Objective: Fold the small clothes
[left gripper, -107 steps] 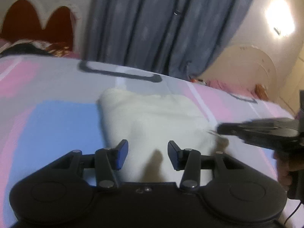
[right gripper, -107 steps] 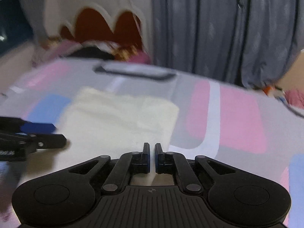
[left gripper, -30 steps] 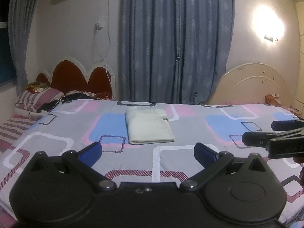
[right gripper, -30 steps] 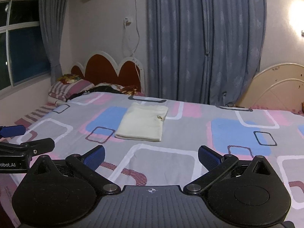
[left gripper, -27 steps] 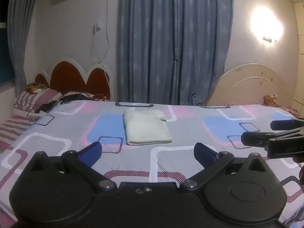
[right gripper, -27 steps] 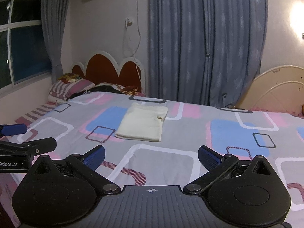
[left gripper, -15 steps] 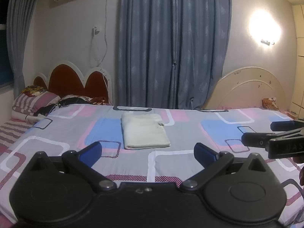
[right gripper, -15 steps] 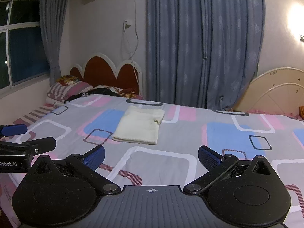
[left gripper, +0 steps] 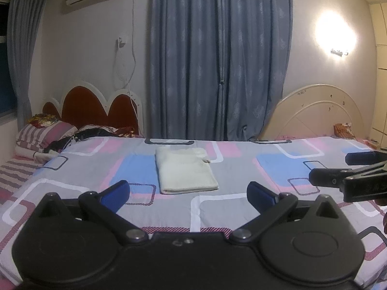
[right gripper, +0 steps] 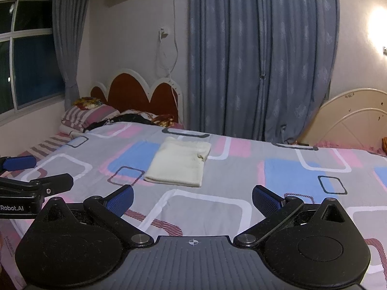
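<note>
A cream garment (left gripper: pixel 185 170) lies folded into a neat rectangle on the patterned bedspread (left gripper: pixel 241 207), toward the far side of the bed; the right wrist view shows the same folded garment (right gripper: pixel 180 162). My left gripper (left gripper: pixel 187 192) hovers well back from it, open wide, nothing between its blue pads. My right gripper (right gripper: pixel 192 199) is likewise open and empty, also far short of the cloth. Each gripper shows at the edge of the other's view: the right gripper (left gripper: pixel 348 169) and the left gripper (right gripper: pixel 26 171).
Pillows and dark clothing (left gripper: pixel 46 135) are piled at the red scalloped headboard (left gripper: pixel 96 106) on the left. Blue curtains (left gripper: pixel 217 60) hang behind the bed. A cream headboard (left gripper: pixel 319 116) leans at the right. A window (right gripper: pixel 26 55) is at the far left.
Both grippers have pulled far back from the folded garment and opened wide; the right one was shut 3.6 s ago. Over the last second the views have risen slightly.
</note>
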`<state>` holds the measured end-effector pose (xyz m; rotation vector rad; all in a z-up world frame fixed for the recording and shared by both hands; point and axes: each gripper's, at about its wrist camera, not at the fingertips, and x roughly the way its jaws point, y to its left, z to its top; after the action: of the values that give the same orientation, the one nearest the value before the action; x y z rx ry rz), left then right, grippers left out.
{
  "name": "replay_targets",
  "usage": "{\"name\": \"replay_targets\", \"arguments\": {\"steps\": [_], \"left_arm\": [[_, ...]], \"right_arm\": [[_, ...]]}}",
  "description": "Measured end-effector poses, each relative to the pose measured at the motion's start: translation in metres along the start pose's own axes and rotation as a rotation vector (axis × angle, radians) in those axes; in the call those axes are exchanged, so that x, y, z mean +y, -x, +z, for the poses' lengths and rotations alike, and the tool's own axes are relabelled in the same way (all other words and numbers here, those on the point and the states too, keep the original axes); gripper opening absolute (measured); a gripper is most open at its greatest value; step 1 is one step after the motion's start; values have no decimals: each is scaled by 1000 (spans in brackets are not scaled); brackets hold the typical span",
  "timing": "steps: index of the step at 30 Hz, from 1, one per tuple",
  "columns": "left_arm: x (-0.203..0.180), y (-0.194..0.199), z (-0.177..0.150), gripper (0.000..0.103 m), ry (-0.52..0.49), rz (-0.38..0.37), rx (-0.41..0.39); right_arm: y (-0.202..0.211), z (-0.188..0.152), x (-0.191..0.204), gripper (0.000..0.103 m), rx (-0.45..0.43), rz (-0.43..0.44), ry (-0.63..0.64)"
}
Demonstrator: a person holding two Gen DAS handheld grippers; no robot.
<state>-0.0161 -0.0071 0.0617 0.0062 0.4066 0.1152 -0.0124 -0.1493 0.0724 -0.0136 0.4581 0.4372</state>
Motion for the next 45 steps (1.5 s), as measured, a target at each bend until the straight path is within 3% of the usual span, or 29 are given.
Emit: {"name": "replay_targets", "arguments": {"steps": [45], "left_arm": [[16, -1, 6, 103, -5, -22, -41]], "right_arm": [[0, 0, -4, 103, -11, 6, -14]]}}
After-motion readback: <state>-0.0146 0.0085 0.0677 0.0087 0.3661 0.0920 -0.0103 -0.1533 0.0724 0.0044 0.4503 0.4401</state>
